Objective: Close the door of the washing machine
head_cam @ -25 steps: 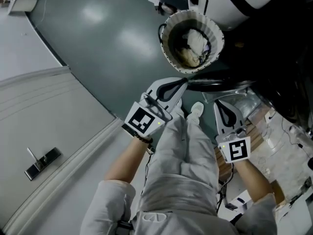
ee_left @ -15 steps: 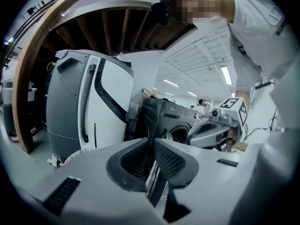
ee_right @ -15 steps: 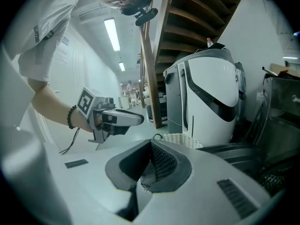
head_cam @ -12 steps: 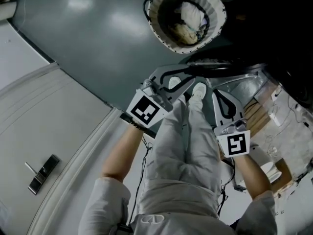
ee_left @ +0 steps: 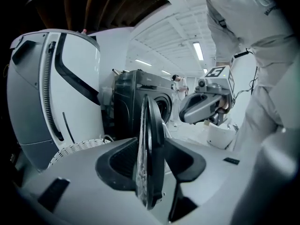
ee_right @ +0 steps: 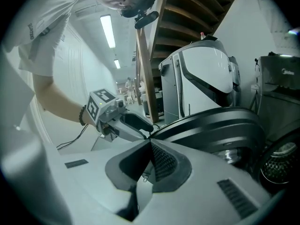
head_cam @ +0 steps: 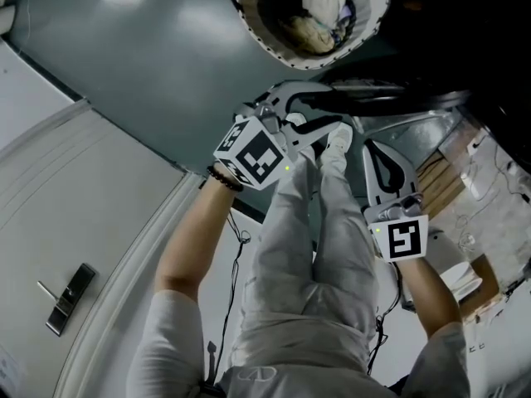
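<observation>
The washing machine's round door [ee_left: 149, 172] stands open and shows edge-on as a dark ring with a glass bowl. In the left gripper view its rim runs up between the two pads of my left gripper [ee_left: 151, 149], whose jaws are opening around it. From above, that left gripper [head_cam: 319, 110] reaches onto the dark door edge [head_cam: 390, 98]. My right gripper [head_cam: 372, 152] hangs shut and empty just short of the door [ee_right: 220, 128], its pads [ee_right: 161, 161] pressed together. The dark washing machine [ee_left: 133, 95] with its drum opening [ee_left: 162, 108] lies behind the door.
A white wicker laundry basket [head_cam: 365, 23] with clothes in it stands on the grey floor beyond the door. A tall white appliance [ee_left: 51, 88] is beside the machine. The person's legs and shoes [head_cam: 336, 139] are between the two grippers.
Both grippers have come down toward the door. The left one has rolled over and its jaws have spread around the door's rim. The right stays shut.
</observation>
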Motion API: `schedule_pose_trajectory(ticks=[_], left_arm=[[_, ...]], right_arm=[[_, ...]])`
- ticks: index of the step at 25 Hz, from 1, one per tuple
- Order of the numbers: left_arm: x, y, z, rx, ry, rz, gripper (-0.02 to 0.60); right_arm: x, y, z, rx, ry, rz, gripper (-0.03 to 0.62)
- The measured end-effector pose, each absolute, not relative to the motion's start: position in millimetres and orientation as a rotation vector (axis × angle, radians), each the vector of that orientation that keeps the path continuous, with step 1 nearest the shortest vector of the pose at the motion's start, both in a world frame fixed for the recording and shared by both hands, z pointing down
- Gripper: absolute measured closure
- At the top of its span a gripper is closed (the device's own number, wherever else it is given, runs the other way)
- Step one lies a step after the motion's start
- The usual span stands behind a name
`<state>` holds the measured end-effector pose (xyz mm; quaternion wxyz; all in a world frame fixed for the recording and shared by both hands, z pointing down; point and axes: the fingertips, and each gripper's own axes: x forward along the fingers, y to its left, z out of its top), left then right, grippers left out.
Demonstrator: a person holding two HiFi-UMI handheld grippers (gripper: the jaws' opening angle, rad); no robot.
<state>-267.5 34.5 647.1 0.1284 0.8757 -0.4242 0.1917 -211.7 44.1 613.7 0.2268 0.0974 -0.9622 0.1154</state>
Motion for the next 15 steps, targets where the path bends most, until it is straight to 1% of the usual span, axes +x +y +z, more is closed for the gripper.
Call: schedule_pose_trajectory(ticks=[5, 8, 10, 15], left_arm=[[-266, 28, 668, 2.55, -1.167, 0.572, 0.422], [-263, 27, 675, 2.564, -1.128, 0.585, 0.435], [-263, 27, 679, 2.57, -1.115, 0.601, 0.456], [-258, 24, 687, 2.588, -1.084, 0.614, 0.471]], right_arm=[[-203, 45, 630, 0.277, -2.628, 0.33, 0.583], [-201, 43, 636, 0.296, -2.623, 0.338, 0.583], [-201, 43, 639, 0.307, -2.623, 0.344, 0.583], [-203, 45, 643, 0.323, -2.63, 0.352, 0.583]])
